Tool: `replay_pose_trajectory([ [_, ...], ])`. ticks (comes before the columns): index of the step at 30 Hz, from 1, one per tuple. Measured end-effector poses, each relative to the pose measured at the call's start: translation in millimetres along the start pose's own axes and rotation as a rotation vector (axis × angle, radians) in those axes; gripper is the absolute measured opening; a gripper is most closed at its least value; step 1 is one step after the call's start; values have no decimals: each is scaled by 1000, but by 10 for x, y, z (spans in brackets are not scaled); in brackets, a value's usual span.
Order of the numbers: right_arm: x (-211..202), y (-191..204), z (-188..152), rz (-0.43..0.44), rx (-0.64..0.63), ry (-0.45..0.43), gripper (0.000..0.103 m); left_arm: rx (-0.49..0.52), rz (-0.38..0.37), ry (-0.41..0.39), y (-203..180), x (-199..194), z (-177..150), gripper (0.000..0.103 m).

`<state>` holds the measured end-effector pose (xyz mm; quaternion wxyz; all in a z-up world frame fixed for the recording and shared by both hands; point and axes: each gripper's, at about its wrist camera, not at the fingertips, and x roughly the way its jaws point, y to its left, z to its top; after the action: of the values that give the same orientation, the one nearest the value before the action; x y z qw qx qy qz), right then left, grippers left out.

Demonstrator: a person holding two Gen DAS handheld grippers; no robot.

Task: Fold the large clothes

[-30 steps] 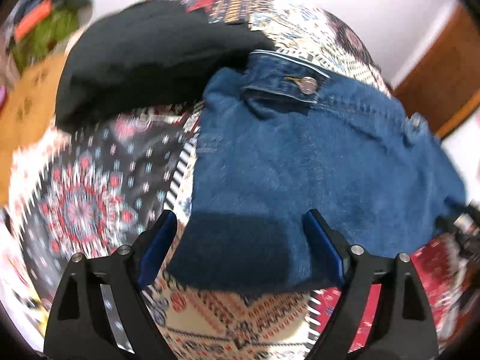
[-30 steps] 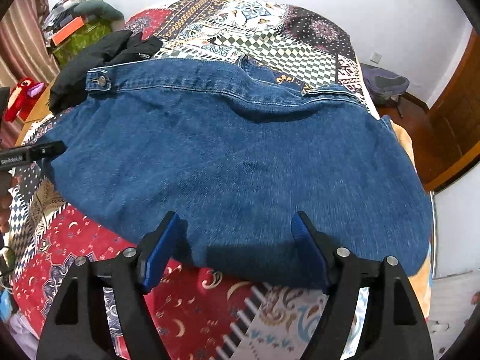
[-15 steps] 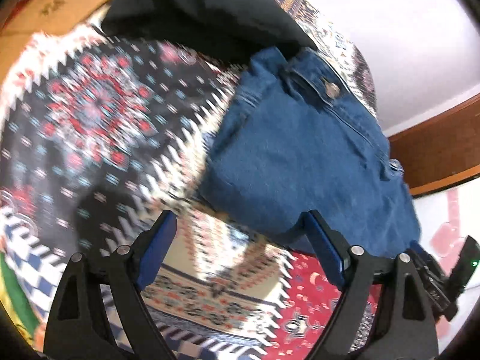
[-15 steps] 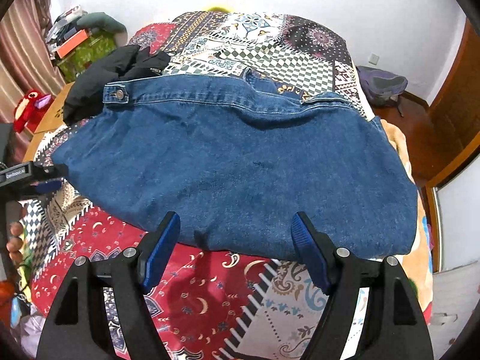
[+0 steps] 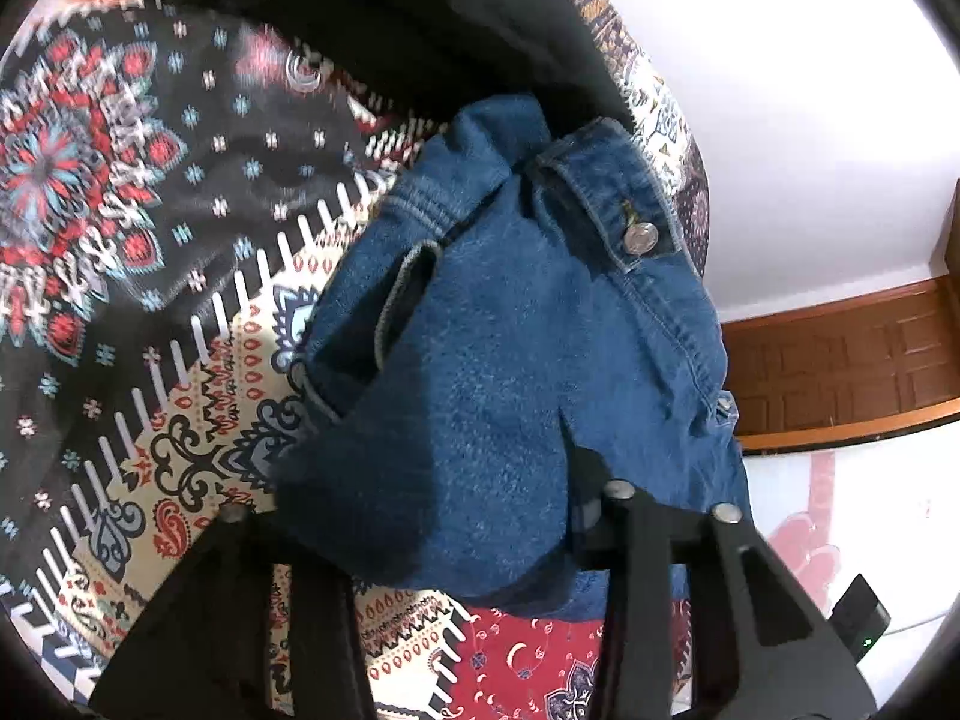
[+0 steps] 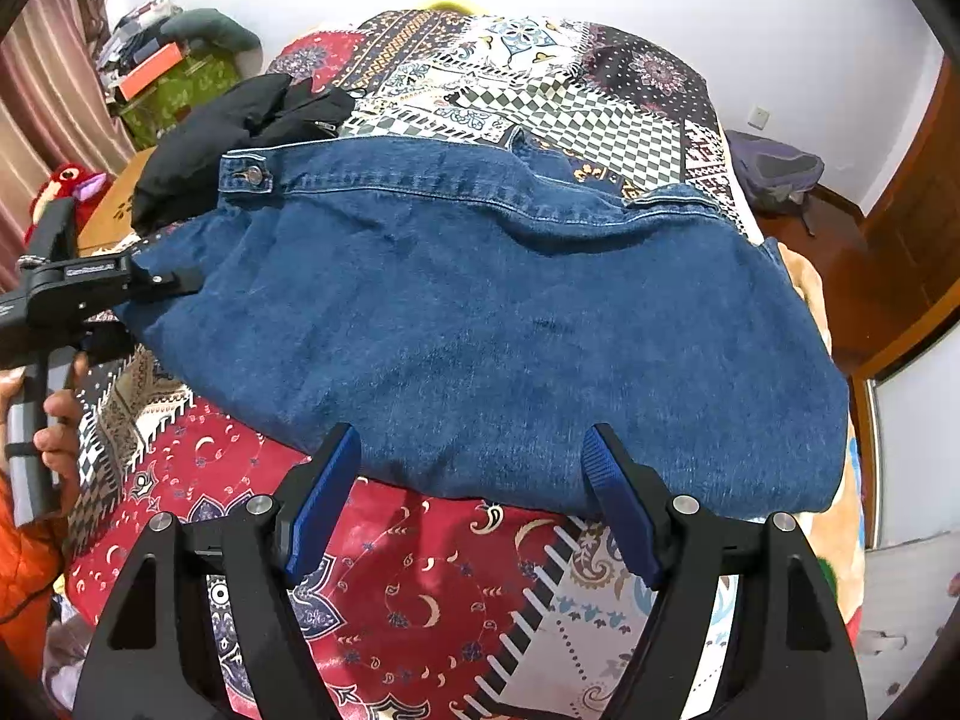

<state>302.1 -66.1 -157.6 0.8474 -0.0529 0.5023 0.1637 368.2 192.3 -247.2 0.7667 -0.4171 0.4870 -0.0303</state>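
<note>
A blue denim jacket [image 6: 492, 324] lies spread across the patterned bedspread [image 6: 420, 594]. Its left end fills the left wrist view [image 5: 510, 372], bunched and lifted, with a metal button [image 5: 639, 238] on its band. My left gripper [image 5: 420, 540] is at that left edge with denim between its jaws; the fingertips are hidden under the cloth. It also shows in the right wrist view [image 6: 162, 282], at the jacket's left side. My right gripper [image 6: 474, 504] is open and empty, just short of the jacket's near hem.
A black garment [image 6: 240, 144] lies behind the jacket's left end, also in the left wrist view [image 5: 384, 18]. A green box [image 6: 174, 90] and a red toy [image 6: 66, 186] stand left of the bed. A wooden door [image 6: 912, 228] is at the right.
My left gripper has moved in onto the jacket's left edge and closed around the denim, which now bunches up. My right gripper has drawn back slightly from the hem and stays open.
</note>
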Motion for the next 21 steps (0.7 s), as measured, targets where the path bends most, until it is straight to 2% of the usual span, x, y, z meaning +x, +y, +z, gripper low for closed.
replay_pose_trajectory([
  [2, -40, 26, 58, -4, -12, -6, 74, 50, -5, -43, -119, -126, -19, 26],
  [6, -146, 169, 250, -23, -52, -47, 74, 174, -69, -150, -507, -544, -156, 23],
  [10, -141, 425, 428, 26, -81, -81, 74, 298, -121, -244, -831, -1038, -326, 22],
  [12, -35, 573, 467, 81, -88, -63, 74, 351, -101, -307, -930, -1278, -416, 22],
  [17, 566, 1055, 370, 247, -122, 113, 74, 381, -25, -421, -945, -1626, -534, 22],
  [19, 779, 1189, 283, 296, -110, 164, 74, 394, 35, -439, -901, -1677, -547, 22],
  [21, 922, 1261, 243, 306, -103, 199, 75, 406, 87, -427, -884, -1655, -556, 22],
])
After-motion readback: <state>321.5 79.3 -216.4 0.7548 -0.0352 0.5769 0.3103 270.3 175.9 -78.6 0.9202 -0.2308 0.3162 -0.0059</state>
